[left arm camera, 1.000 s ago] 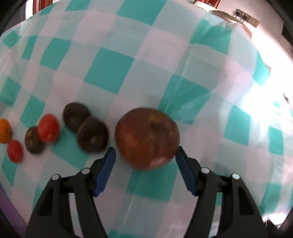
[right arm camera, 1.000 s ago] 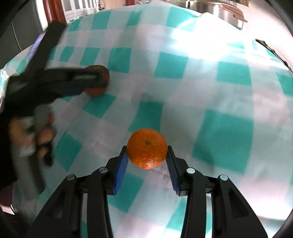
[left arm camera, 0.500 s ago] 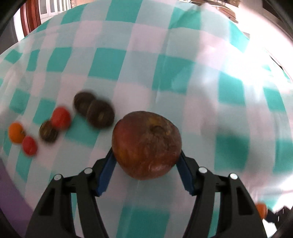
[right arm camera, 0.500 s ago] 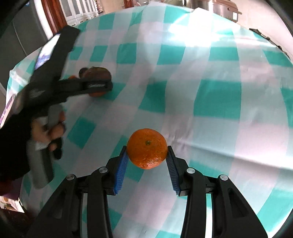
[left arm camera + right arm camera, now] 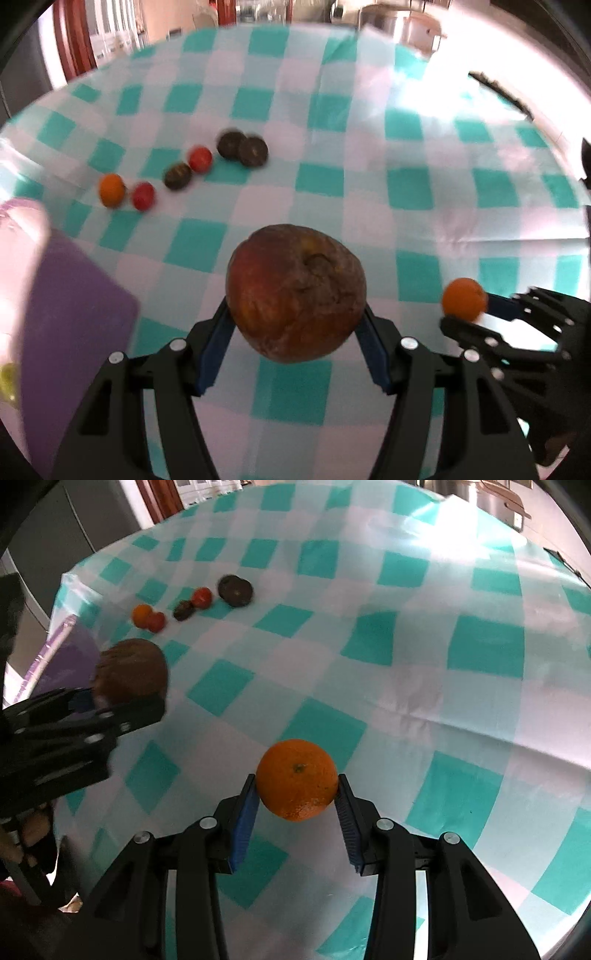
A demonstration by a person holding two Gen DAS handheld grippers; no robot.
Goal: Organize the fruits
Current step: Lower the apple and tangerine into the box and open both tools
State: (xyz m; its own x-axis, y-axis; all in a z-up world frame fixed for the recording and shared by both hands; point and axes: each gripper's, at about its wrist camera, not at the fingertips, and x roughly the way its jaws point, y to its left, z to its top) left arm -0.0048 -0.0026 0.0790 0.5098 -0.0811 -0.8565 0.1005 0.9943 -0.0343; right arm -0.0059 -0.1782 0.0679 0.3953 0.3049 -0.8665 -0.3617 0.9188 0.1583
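Note:
My left gripper [image 5: 295, 325] is shut on a large wrinkled red-brown fruit [image 5: 295, 291], held above the teal-checked tablecloth [image 5: 369, 147]. My right gripper [image 5: 296, 794] is shut on an orange [image 5: 296, 778], also lifted off the cloth. In the left wrist view that orange [image 5: 464, 298] shows at the right in the other gripper's fingers. In the right wrist view the brown fruit [image 5: 129, 672] sits at the left in the left gripper. A row of small fruits lies far left: two dark ones [image 5: 243, 149], a red one [image 5: 200, 158], another dark one [image 5: 177, 176], a red one [image 5: 143, 195] and a small orange one [image 5: 111, 189].
A purple board [image 5: 70, 325] lies at the left edge of the table. A metal pot [image 5: 402, 27] stands at the far back. A person's hand [image 5: 22, 834] grips the left tool at the lower left of the right wrist view.
The left gripper closed on the brown fruit, lifted it and carried it back from the fruit row, toward the right gripper. The right gripper kept its orange and shifted a little.

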